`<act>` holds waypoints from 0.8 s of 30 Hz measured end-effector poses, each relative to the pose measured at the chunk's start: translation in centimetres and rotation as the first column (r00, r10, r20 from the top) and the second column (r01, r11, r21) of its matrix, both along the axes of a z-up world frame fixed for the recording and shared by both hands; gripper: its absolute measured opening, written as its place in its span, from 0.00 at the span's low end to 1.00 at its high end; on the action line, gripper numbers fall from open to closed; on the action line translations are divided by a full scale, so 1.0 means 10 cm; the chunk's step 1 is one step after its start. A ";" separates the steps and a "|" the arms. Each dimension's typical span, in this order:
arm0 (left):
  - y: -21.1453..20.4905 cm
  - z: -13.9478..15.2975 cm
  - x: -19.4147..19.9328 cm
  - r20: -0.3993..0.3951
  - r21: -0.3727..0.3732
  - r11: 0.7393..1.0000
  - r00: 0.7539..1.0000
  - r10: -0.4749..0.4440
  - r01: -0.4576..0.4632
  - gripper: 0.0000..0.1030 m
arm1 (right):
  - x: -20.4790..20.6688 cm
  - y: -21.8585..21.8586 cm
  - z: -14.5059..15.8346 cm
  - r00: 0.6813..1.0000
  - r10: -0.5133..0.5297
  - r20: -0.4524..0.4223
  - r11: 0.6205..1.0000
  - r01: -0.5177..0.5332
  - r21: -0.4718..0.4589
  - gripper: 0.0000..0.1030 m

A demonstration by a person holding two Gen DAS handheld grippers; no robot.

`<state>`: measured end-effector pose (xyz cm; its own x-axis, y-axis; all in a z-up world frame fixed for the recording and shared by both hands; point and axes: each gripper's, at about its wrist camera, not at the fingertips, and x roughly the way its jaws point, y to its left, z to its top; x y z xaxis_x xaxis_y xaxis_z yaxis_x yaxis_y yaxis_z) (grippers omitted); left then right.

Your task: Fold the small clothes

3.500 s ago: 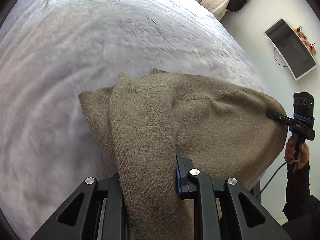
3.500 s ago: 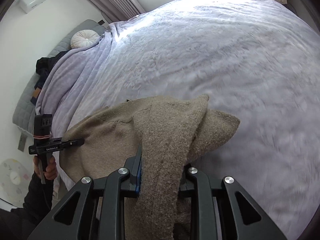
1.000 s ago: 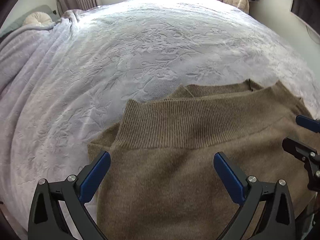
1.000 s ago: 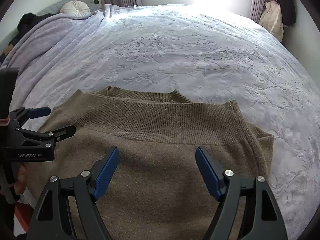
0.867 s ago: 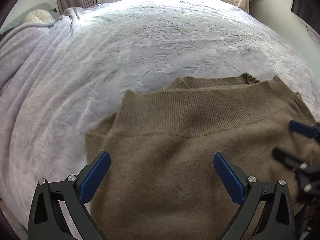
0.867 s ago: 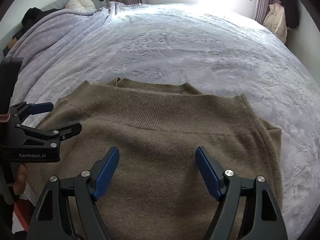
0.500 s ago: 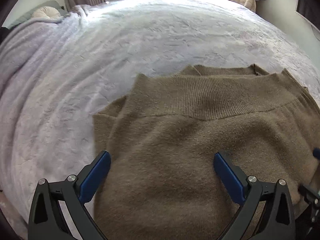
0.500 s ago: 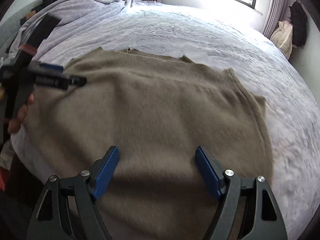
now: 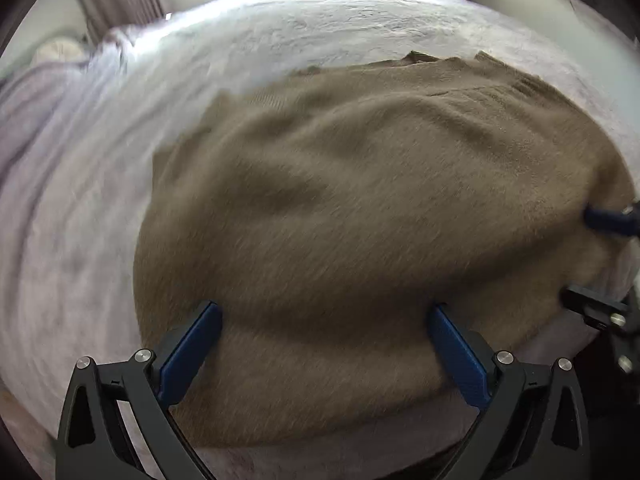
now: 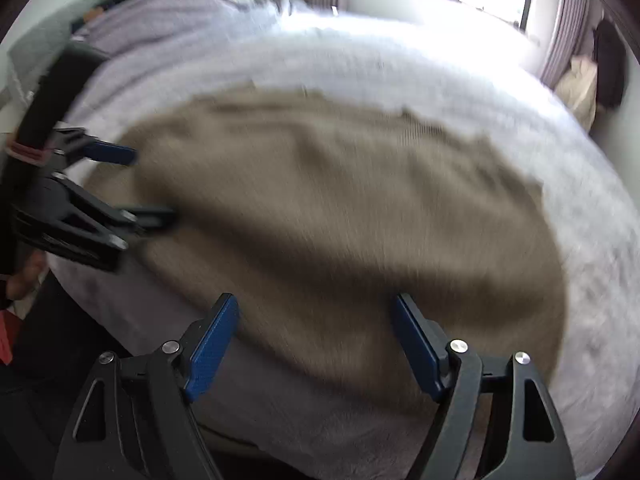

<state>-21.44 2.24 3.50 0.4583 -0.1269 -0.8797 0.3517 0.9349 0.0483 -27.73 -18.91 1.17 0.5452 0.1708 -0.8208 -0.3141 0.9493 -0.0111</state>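
Observation:
A brown knit sweater [image 9: 360, 208] lies folded flat on the pale bed cover [image 9: 72, 208], near the bed's front edge; it also shows in the right wrist view [image 10: 344, 216]. My left gripper [image 9: 324, 328] is open and empty, its blue pads over the sweater's near edge. My right gripper [image 10: 316, 320] is open and empty above the sweater's near edge. The left gripper shows at the left of the right wrist view [image 10: 132, 184], open. The right gripper's fingers [image 9: 604, 220] show at the right edge of the left wrist view. Both views are motion-blurred.
The bed cover [image 10: 440, 76] stretches far behind the sweater. A round pillow [image 9: 60, 50] lies at the head end. Bags [image 10: 600, 76] hang by the curtain at the far right. The bed's front edge [image 10: 160, 312] drops to a dark floor.
Both grippers held the sweater at first, then let go. Over the last second they pulled back toward the bed's front edge and stayed open. The sweater lies folded.

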 end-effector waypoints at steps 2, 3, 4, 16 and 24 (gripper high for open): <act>0.20 0.09 -0.12 0.010 -0.049 0.999 1.000 0.010 -0.009 1.00 | -0.05 -0.08 -0.03 1.000 0.008 0.008 1.000 -0.008 0.024 0.79; 0.29 0.15 -0.16 0.024 -0.070 0.998 1.000 0.010 -0.008 1.00 | -0.10 -0.10 0.00 1.000 0.015 0.010 1.000 -0.015 0.022 0.79; 0.40 0.21 -0.19 0.036 -0.100 0.995 0.999 0.016 -0.012 1.00 | -0.13 -0.12 0.03 1.000 0.021 0.004 1.000 -0.021 0.012 0.79; 0.79 -0.02 0.52 -0.209 -0.400 0.907 0.977 0.048 -0.130 1.00 | 0.07 -0.01 0.54 0.986 0.107 0.130 0.990 -0.118 0.074 0.79; 0.52 -0.13 0.81 -0.229 -0.389 0.921 0.972 -0.055 -0.039 1.00 | 0.70 0.21 0.55 0.871 0.488 0.060 0.871 -0.481 -0.097 0.79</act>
